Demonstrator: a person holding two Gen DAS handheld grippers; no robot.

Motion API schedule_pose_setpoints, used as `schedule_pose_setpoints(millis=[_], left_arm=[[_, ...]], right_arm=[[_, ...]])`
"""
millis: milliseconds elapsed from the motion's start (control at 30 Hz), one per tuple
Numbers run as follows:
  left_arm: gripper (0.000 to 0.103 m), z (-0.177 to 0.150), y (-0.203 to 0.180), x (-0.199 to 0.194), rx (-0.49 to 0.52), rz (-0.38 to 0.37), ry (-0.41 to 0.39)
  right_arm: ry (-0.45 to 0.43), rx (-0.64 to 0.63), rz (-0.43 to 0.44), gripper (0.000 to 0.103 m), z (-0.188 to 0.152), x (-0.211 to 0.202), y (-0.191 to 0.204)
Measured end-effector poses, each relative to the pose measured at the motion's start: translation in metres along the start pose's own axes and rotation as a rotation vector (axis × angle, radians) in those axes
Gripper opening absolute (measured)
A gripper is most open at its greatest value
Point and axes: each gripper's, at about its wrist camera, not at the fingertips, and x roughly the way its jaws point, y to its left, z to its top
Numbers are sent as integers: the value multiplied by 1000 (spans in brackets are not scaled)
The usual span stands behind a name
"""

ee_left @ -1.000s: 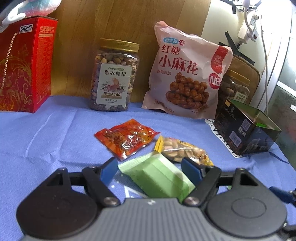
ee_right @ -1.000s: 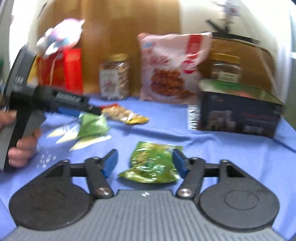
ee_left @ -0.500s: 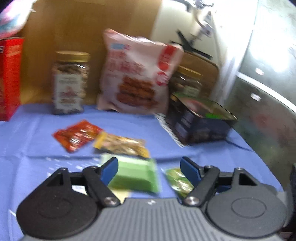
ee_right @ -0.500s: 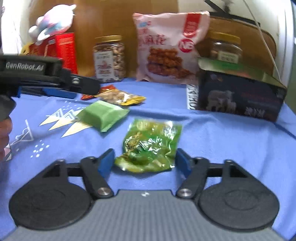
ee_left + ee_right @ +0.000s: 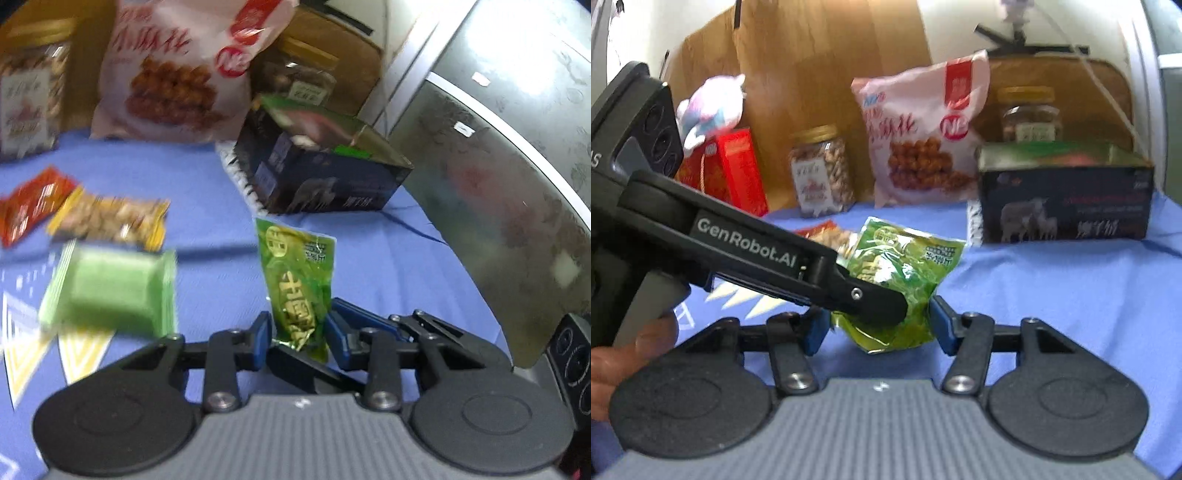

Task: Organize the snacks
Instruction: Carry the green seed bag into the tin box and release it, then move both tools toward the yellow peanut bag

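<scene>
Jars (image 5: 822, 170) of nuts are standing behind a dark carton (image 5: 1067, 192) with its green interior showing. We are pinching the crinkly green packet (image 5: 299, 280) with our left gripper (image 5: 297, 332), its jaws pressed onto the foil; our right gripper (image 5: 873, 326) is closing around it, jaws apart. Beside it, a matte green wrapper (image 5: 110, 291) is lying on the blue-clothed worktop (image 5: 1052, 295).

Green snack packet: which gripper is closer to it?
Left. The left gripper is clamped on the green snack packet; the right gripper straddles its lower end, jaws having just been closing, contact unclear.
</scene>
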Motion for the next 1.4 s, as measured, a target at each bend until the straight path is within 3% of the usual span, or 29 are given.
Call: schedule_pose_setpoints(millis=[133, 300, 433, 567, 667, 767, 933, 1067, 1167, 1267, 1333, 1400], left_arm=[[34, 41, -27, 4, 82, 1, -54], [39, 104, -62, 32, 193, 12, -158], [46, 144, -65, 83, 192, 30, -132], [67, 155, -67, 124, 190, 110, -117], [69, 147, -61, 132, 180, 118, -115], [70, 139, -55, 126, 175, 134, -129], [71, 124, -47, 66, 145, 112, -223], [80, 95, -8, -18, 109, 187, -361], [80, 66, 33, -61, 76, 370, -399], [80, 32, 80, -80, -3, 534, -348], [80, 12, 106, -83, -81, 573, -304], [80, -6, 129, -87, -157, 560, -292]], right_arm=[[-90, -34, -33, 60, 27, -4, -18], [-214, -111, -140, 61, 76, 4, -56], [-220, -118, -249, 62, 94, 32, -95], [-235, -123, -414, 76, 90, 59, -128], [-195, -124, -452, 79, 81, 66, -139], [-219, -157, -455, 83, 78, 63, -136], [-317, -242, -397, 84, 70, 48, -114], [-335, -213, -272, 84, 71, 35, -94], [-238, -163, -78, 84, 78, 34, -77], [-96, -120, 109, 84, 73, 46, -49], [-14, -136, 170, 84, 66, 62, -23], [30, -209, 174, 84, 56, 75, 4]])
